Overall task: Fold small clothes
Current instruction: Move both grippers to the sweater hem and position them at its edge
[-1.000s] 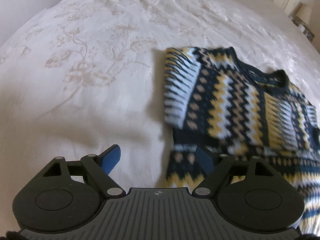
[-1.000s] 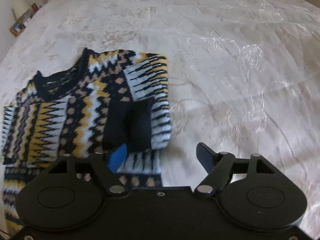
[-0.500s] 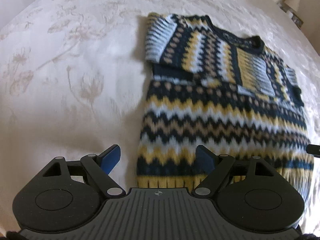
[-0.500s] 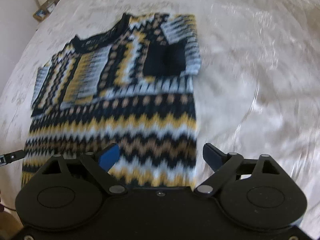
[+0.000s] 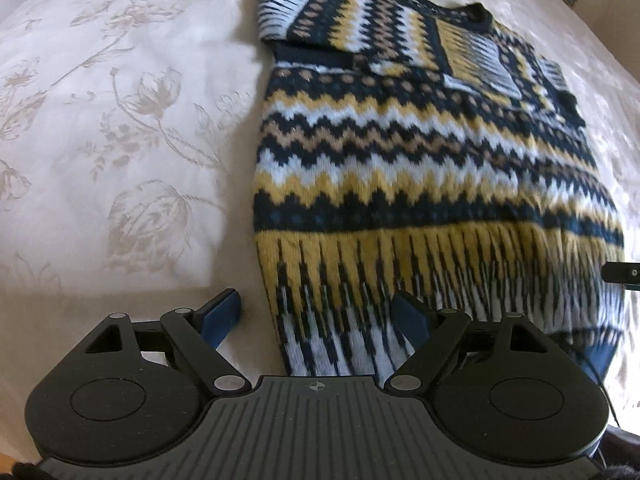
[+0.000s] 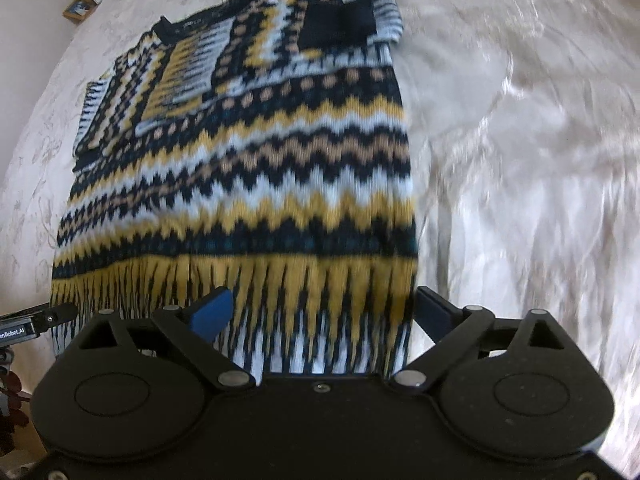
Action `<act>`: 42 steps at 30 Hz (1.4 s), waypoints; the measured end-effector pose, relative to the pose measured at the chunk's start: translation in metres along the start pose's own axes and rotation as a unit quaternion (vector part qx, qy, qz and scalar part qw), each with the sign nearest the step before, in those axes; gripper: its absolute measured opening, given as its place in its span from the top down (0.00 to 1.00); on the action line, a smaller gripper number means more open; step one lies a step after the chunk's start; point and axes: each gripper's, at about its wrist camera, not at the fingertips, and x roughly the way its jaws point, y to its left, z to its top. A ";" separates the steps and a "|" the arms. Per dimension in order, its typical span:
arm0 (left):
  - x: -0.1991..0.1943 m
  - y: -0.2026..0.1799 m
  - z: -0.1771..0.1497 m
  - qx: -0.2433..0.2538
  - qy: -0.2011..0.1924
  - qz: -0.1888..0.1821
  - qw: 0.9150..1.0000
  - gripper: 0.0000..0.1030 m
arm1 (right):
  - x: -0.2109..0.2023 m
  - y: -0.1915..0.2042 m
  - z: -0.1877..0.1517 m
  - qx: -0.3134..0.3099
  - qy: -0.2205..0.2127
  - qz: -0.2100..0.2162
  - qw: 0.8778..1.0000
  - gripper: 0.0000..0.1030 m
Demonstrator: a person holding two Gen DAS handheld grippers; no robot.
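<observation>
A knitted sweater (image 5: 420,168) with navy, yellow, white and tan zigzag bands lies flat on the bed, both sleeves folded in over its chest. It also shows in the right wrist view (image 6: 248,168). My left gripper (image 5: 318,312) is open and straddles the sweater's bottom left hem corner. My right gripper (image 6: 324,308) is open and straddles the bottom right hem corner. The hem's lowest edge is hidden behind both gripper bodies. The right gripper's tip (image 5: 620,272) shows at the left view's right edge.
The bed is covered by a cream floral bedspread (image 5: 120,120), shiny and wrinkled to the sweater's right (image 6: 520,140). A bedside shelf with small items (image 6: 84,4) stands at the far left. The left gripper's tip (image 6: 36,320) shows at the right view's left edge.
Both grippers have pulled back from the folded sleeves down to the sweater's bottom hem. Both stay open. The sweater has not moved.
</observation>
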 end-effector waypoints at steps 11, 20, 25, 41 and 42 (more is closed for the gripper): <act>0.016 0.000 -0.007 0.026 0.003 -0.018 0.999 0.06 | 0.010 0.007 -0.048 0.045 0.009 -0.019 0.999 0.00; 0.019 -0.016 -0.015 0.043 -0.018 0.022 0.999 0.01 | 0.018 0.014 -0.056 0.021 0.001 -0.032 0.999 0.00; 0.018 -0.025 -0.022 0.044 -0.030 0.044 0.998 0.00 | 0.024 0.014 -0.065 -0.003 -0.013 -0.024 1.000 0.00; -0.001 -0.035 -0.062 0.025 -0.034 0.071 0.997 0.00 | 0.005 -0.004 -0.110 -0.027 -0.076 0.014 0.997 0.00; -0.002 -0.035 -0.064 0.021 -0.035 0.071 0.997 0.00 | 0.004 -0.004 -0.112 -0.029 -0.075 0.015 0.997 0.00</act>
